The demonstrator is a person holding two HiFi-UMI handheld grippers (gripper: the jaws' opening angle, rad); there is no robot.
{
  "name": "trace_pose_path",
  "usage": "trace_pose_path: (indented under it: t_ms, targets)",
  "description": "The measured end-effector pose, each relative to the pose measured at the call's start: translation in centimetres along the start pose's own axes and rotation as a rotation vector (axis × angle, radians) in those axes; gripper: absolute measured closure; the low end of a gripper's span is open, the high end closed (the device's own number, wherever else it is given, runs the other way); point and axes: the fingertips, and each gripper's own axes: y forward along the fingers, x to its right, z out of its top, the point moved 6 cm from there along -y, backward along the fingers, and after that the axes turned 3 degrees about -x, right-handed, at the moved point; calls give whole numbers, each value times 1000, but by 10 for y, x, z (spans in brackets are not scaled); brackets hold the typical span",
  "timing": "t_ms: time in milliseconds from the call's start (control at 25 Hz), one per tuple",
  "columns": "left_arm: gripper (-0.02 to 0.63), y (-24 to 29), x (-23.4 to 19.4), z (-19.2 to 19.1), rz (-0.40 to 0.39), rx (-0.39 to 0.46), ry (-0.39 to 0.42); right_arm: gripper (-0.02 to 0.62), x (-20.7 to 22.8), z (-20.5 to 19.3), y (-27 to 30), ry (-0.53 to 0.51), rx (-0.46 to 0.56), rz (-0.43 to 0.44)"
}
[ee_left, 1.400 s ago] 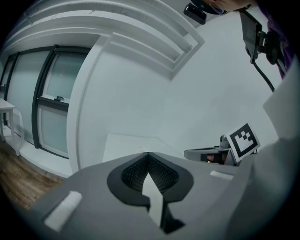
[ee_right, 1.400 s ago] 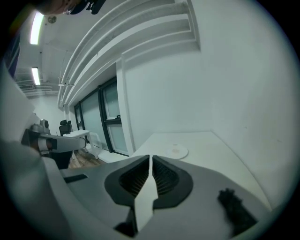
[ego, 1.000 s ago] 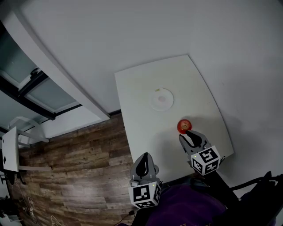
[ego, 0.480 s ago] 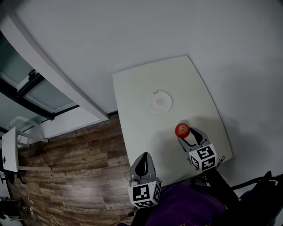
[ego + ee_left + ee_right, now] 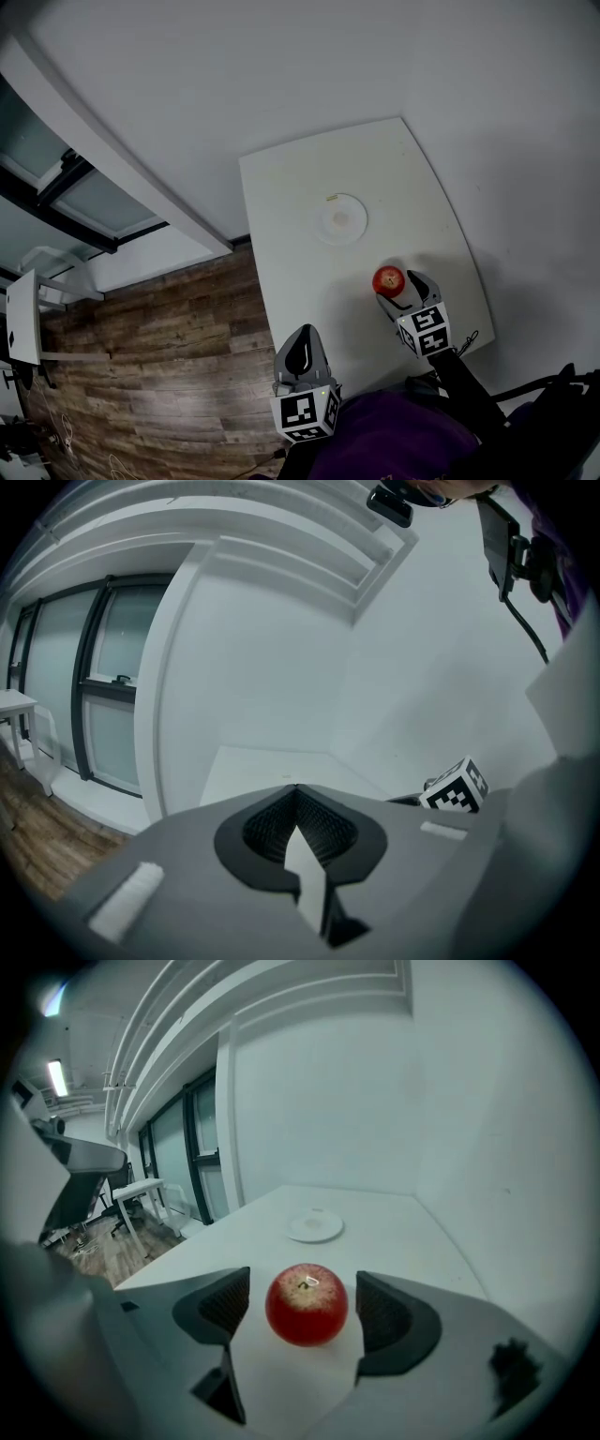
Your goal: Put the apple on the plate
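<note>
Apple (image 5: 388,279) sits upright on the desk (image 5: 300,187), stem dimple up, toward the right edge and nearer to your side than to the far edge. It is not on the plate (image 5: 339,219). The plate lies flat near the middle of the desk, well apart from the apple and beyond it.

Your right gripper (image 5: 405,292) comes in from the near edge with the apple between its fingers (image 5: 230,1305). In the right gripper view the fingers are opening, already wide, and a strip of bare desk shows on each side of the fruit (image 5: 307,1303). Neither pad presses on it, so you have no hold on the apple; it rests on the desk by its own weight. Straight past it along the fingers you see the plate (image 5: 314,1226), small and white.

Your left gripper (image 5: 302,349) hangs at the desk's near left corner, away from both apple and plate. Its fingers (image 5: 328,832) are closed together with nothing between them. In the left gripper view the right gripper's marker cube (image 5: 457,787) shows off to the side.

Wooden floor (image 5: 141,375) lies beyond the desk's left edge.
</note>
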Motion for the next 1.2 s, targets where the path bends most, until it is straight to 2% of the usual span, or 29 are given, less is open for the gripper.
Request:
trace_pose_path:
  t_ms: [360, 840, 1200]
  targets:
    - [601, 4, -3, 1, 12, -15, 31, 236, 4, -7, 18, 11, -55, 12]
    - [601, 7, -6, -2, 13, -21, 12, 236, 5, -13, 31, 29, -109, 47]
    - [601, 7, -11, -1, 20, -22, 7, 236, 4, -15, 36, -17, -155, 38]
